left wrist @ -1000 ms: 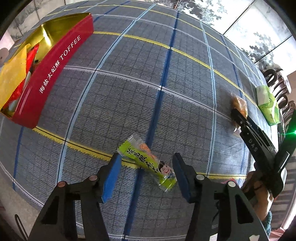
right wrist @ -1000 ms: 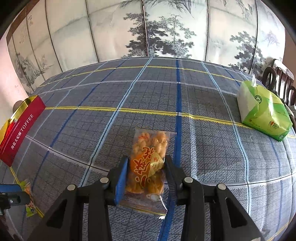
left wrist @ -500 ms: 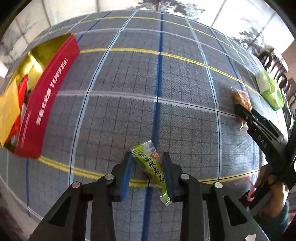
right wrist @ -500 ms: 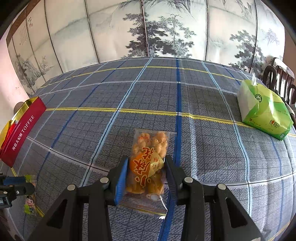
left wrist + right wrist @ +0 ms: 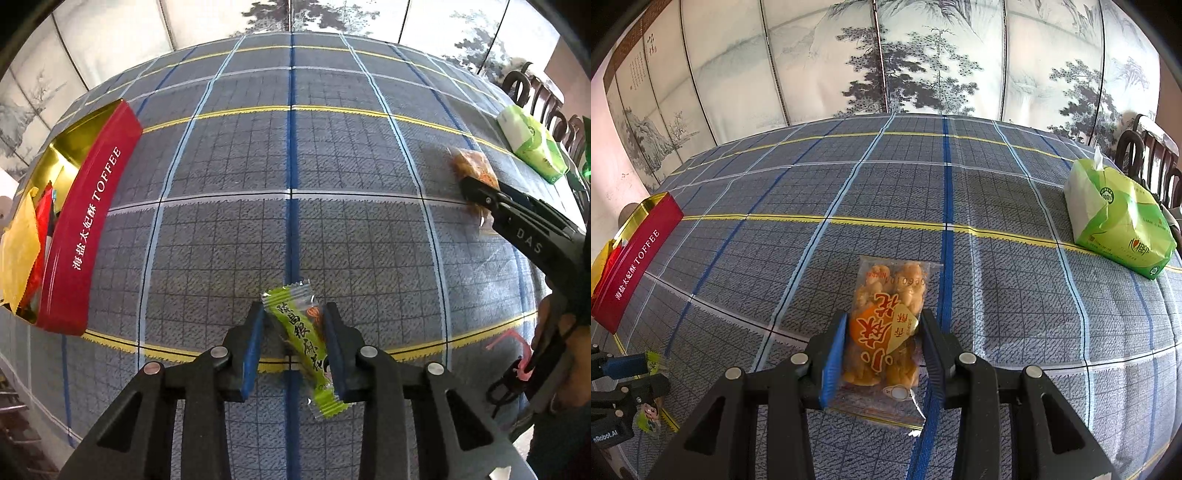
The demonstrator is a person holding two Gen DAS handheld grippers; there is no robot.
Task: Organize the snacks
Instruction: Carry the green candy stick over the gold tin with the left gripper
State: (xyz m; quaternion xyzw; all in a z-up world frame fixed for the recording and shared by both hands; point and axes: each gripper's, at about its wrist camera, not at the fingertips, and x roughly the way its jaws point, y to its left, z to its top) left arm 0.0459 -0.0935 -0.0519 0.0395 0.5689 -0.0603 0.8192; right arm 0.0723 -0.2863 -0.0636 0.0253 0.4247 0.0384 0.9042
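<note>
Left claw (image 5: pixel 293 341) has just closed its blue pads on the green candy bar (image 5: pixel 304 341), which a second ago lay loose between wide jaws; that snack now looks ready to carry to the red toffee box (image 5: pixel 86 236); right claw (image 5: pixel 882 350) stays clamped on the clear crinkly bag of golden twists (image 5: pixel 886 325), resting on the plaid cloth (image 5: pixel 923 206).

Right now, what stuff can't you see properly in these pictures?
- Red toffee box, left wrist view: near wall and yellow wrapper hide most of the contents.
- Green candy bar: left claw covers its sides.
- Clear snack bag, right wrist view: right claw hides its edges.
- Tissue pack: far side unseen.
</note>
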